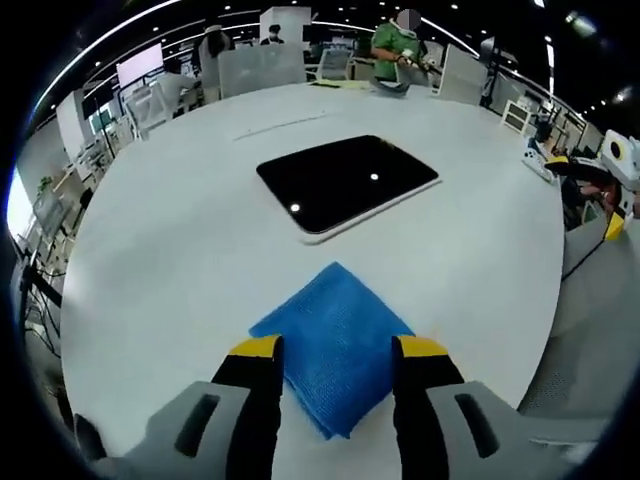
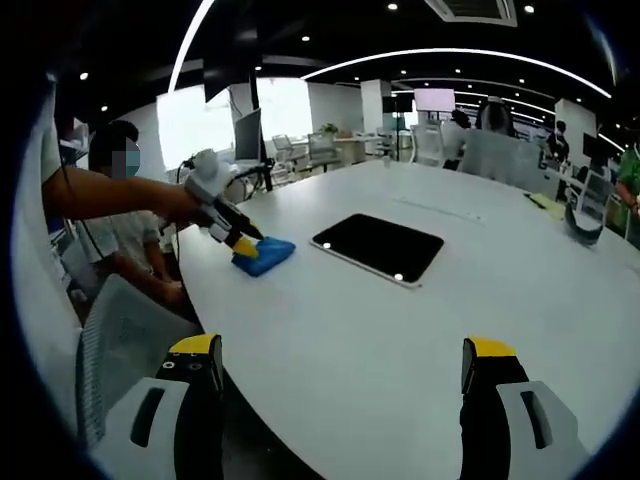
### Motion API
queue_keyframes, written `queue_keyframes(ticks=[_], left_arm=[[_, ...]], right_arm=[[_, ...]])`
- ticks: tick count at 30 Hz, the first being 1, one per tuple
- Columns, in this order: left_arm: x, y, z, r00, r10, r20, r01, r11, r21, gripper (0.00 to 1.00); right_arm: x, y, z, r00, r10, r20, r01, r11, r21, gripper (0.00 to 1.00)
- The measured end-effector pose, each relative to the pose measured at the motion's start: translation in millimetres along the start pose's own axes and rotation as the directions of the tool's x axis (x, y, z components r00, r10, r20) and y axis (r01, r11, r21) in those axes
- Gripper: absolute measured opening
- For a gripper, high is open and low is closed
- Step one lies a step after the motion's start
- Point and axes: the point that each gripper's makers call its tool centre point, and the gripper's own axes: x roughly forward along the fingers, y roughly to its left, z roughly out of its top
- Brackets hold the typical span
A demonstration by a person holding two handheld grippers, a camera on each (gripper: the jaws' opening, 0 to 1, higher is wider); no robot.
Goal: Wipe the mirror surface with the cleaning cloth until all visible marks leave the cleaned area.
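Wiping not yet begun, by the look of it. The blue cloth (image 1: 335,345) lies folded flat on the white table (image 1: 180,230), near the edge, and the mirror (image 1: 347,182) lies flat further in, apart from the cloth with bare tabletop between them. Left gripper (image 1: 338,362): jaws spread wide, one yellow tip on each side of the cloth, straddling it; whether the tips touch the fabric I cannot tell, but nothing is clamped. In the right gripper view the same gripper (image 2: 243,243) shows at the end of a person's outstretched arm, tips down at the cloth (image 2: 264,254), mirror (image 2: 378,246) just beyond. Right gripper (image 2: 340,362): jaws wide apart, nothing between them, held over the table edge well away from cloth and mirror. Mirror surface reads dark, with small bright ceiling-light reflections; marks on it are too small to make out, so how dirty it is cannot be judged. Left to do, as I judge: close on the cloth, carry it to the mirror, wipe the whole surface. Containers: none on the table near the work; far clutter at the table's back edge too small to identify.
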Motion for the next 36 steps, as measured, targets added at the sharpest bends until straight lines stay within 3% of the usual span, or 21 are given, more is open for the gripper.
queue_keyframes(ticks=[6, 9, 17, 23, 36], left_arm=[[8, 1.8, 4.2, 0.999, -0.020, -0.029, 0.021, 0.999, 0.033, 0.32], [13, 3.1, -2.5, 0.997, -0.020, -0.072, 0.025, 0.997, 0.069, 0.31], [15, 1.3, -6.3, 0.997, -0.033, -0.074, 0.038, 0.996, 0.078, 0.26], [17, -8.6, -5.8, 0.993, -0.077, -0.086, 0.086, 0.991, 0.106, 0.11], [15, -6.6, -2.5, 0.991, -0.089, -0.095, 0.096, 0.993, 0.072, 0.06]], right_arm=[[-2, -1, -1.1, 1.000, -0.006, 0.003, 0.006, 1.000, 0.008, 1.00], [-3, -3, -1.9, 1.000, -0.009, 0.004, 0.009, 1.000, 0.011, 1.00], [-4, -5, -2.6, 1.000, -0.013, 0.008, 0.013, 1.000, 0.023, 1.00], [-3, -3, -2.5, 1.000, -0.004, 0.010, 0.004, 1.000, 0.018, 1.00], [-4, -5, 0.4, 1.000, -0.009, 0.029, 0.008, 1.000, 0.030, 1.00]])
